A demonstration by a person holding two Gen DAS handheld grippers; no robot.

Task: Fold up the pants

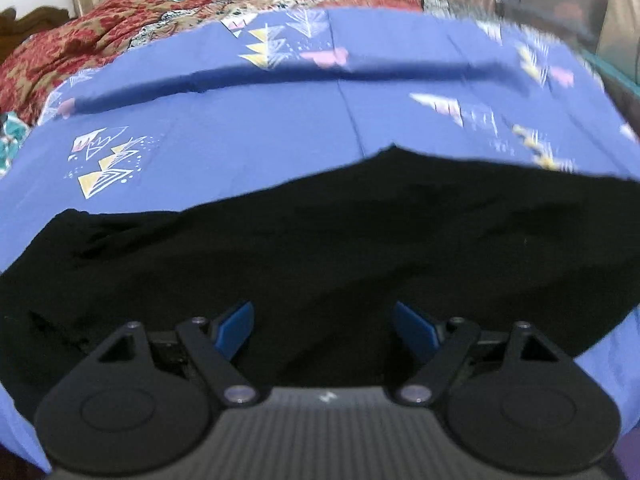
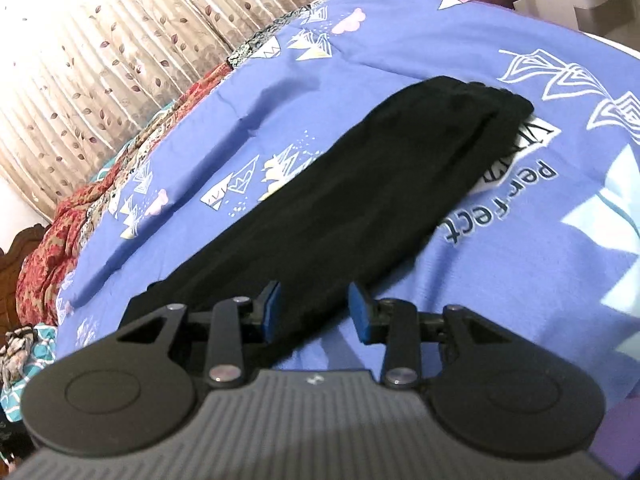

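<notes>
Black pants [image 1: 320,248] lie flat on a blue printed bedsheet [image 1: 248,120]. In the left wrist view they spread wide across the frame. My left gripper [image 1: 323,328] hovers over their near edge, open, blue pads apart, nothing between them. In the right wrist view the pants [image 2: 360,188] form a long folded strip running away to the upper right. My right gripper [image 2: 314,310] is open over the strip's near end, empty.
A red patterned blanket [image 1: 68,52] is bunched at the bed's far left. A leaf-print curtain [image 2: 100,60] hangs behind the bed. A wooden headboard [image 2: 16,256] shows at the left edge. The sheet [image 2: 540,260] has printed text to the pants' right.
</notes>
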